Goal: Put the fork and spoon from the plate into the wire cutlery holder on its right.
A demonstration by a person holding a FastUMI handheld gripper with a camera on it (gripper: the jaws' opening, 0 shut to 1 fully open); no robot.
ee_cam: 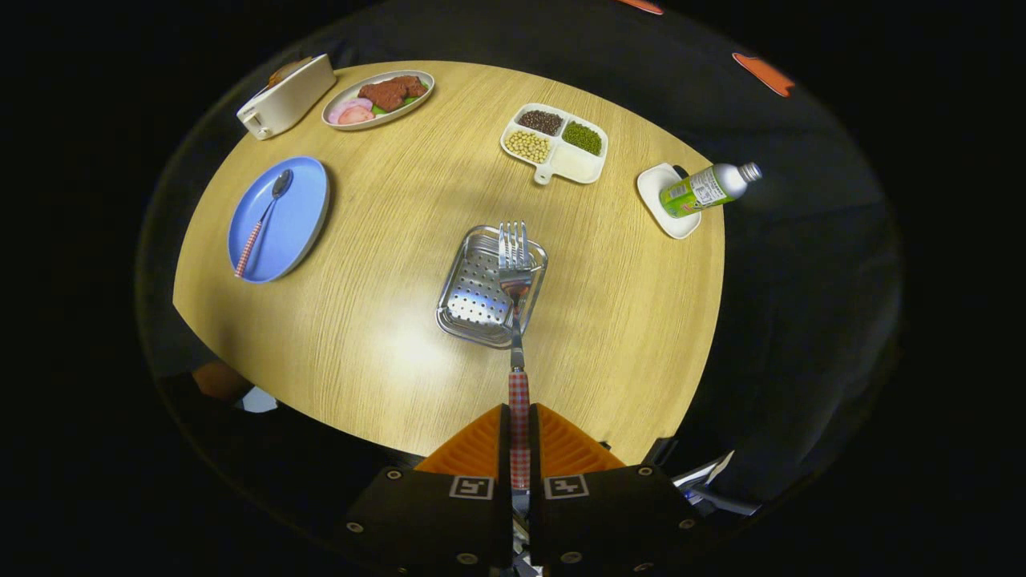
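My gripper (519, 417) is shut on the red-checked handle of the fork (515, 320), both orange fingers (473, 449) pressing on it. The fork points straight ahead, its tines hanging over the far right part of the shiny perforated metal cutlery holder (473, 292), which sits on the round wooden table just beyond the fingers. Far to the left of the holder lies the blue plate (300, 212). On it rests the spoon (260, 224), with a red-checked handle and its bowl toward the far side.
Beyond the holder stands a white divided tray (571, 164) of beans. A white dish (653, 192) with a tilted bottle (709, 188) is at the far right. At the far left are an oval dish (337, 112) of food and a white box (284, 100).
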